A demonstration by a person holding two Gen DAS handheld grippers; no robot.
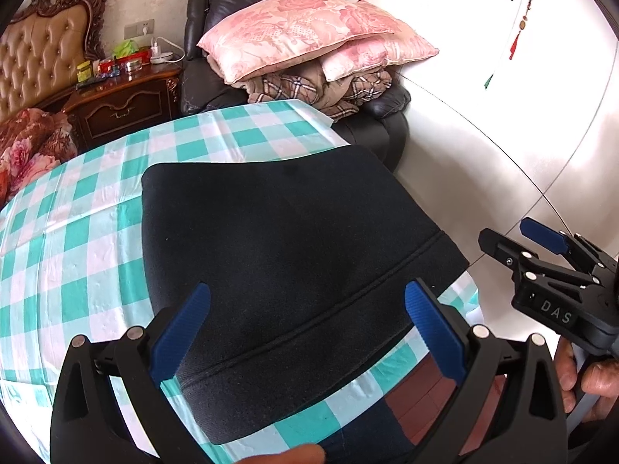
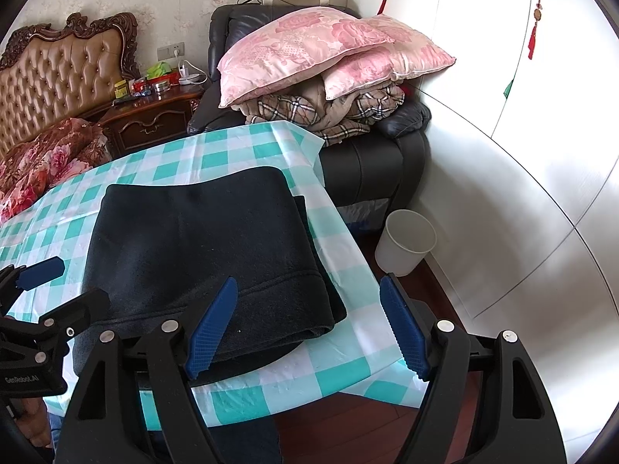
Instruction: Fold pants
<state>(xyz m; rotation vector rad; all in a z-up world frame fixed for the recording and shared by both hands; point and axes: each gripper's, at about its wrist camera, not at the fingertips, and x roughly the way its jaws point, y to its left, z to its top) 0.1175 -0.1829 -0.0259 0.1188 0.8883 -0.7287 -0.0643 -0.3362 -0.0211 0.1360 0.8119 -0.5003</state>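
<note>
The dark navy pants [image 1: 278,255] lie folded into a compact stack on the teal-and-white checked tablecloth [image 1: 77,270]. My left gripper [image 1: 305,301] is open and empty, its blue pads spread wide above the near hem of the stack. In the right wrist view the pants [image 2: 201,247] lie in front and to the left. My right gripper [image 2: 309,294] is open and empty over the stack's near right corner and the table edge. The right gripper [image 1: 506,239] also shows at the right of the left wrist view, and the left gripper [image 2: 58,286] at the left of the right wrist view.
A dark armchair [image 2: 379,162] piled with pink pillows [image 2: 309,46] and a plaid blanket stands behind the table. A white bin [image 2: 406,241] sits on the wood floor to the right. White wardrobe doors [image 2: 522,154] fill the right side. A nightstand [image 2: 154,116] and bed are far left.
</note>
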